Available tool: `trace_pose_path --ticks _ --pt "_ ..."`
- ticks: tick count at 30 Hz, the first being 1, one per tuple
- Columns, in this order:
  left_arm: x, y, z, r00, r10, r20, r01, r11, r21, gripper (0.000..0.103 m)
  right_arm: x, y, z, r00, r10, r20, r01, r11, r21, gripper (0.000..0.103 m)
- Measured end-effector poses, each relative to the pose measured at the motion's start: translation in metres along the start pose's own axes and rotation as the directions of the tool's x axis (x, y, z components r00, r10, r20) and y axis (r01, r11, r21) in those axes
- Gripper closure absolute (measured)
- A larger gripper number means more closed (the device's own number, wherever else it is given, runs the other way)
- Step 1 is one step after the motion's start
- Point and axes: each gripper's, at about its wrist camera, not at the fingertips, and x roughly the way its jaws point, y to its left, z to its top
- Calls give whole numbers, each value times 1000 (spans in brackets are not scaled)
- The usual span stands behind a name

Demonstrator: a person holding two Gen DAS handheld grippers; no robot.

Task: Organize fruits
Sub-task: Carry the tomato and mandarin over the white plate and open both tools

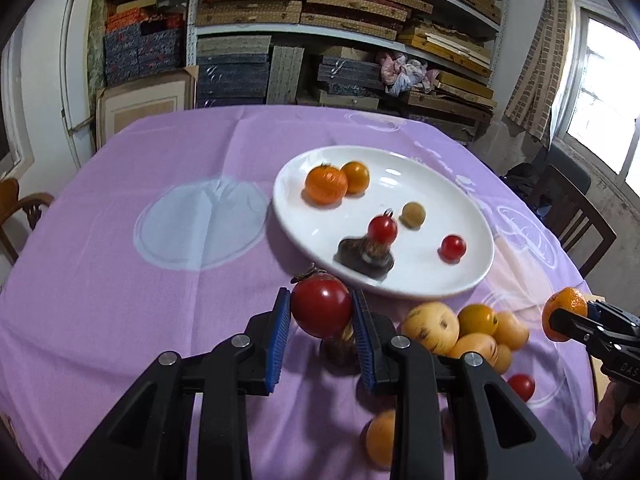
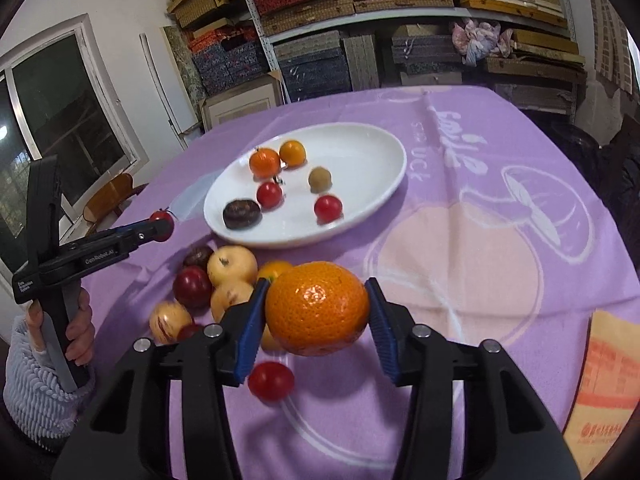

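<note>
My left gripper (image 1: 321,312) is shut on a red tomato (image 1: 321,311) and holds it above the cloth near the front rim of the white plate (image 1: 432,280); it also shows in the right wrist view (image 2: 162,229). My right gripper (image 2: 316,310) is shut on a large orange (image 2: 317,307) above the cloth, and shows at the right in the left wrist view (image 1: 566,316). The plate (image 2: 360,140) holds two oranges, two small tomatoes, a tan fruit and a dark brown fruit (image 2: 242,213). A pile of loose fruit (image 2: 224,280) lies in front of the plate.
The table has a purple cloth (image 1: 180,152) with printed shapes. A small tomato (image 2: 271,381) lies under my right gripper. Wooden chairs (image 1: 576,224) stand at the table's sides. Shelves of stacked boxes (image 1: 340,32) fill the back wall. An orange bag (image 2: 608,380) lies at the right edge.
</note>
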Motion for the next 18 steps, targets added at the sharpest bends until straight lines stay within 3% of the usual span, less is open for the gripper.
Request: trace_pose_path --ticks 6,11,14,16,17,18 --pt "50 -18 42 999 11 -41 -10 1000 13 72 46 11 55 999 -46 -1 46 998 -36 56" --pt "85 -4 49 995 26 -98 -31 998 -50 71 84 12 70 996 -75 -38 73 996 -54 55" --pt "83 3 48 996 11 -85 -17 997 -72 60 80 11 70 997 -76 5 76 996 -54 54" --pt "73 5 46 997 6 -76 -11 997 -75 51 65 11 67 996 -74 51 77 995 -57 43" --pt "66 6 45 998 21 -64 -26 996 -81 37 55 12 64 993 -90 82 96 993 -65 39" --pt "58 8 44 998 29 -47 -33 995 -89 32 46 13 60 988 -108 111 116 990 -75 33"
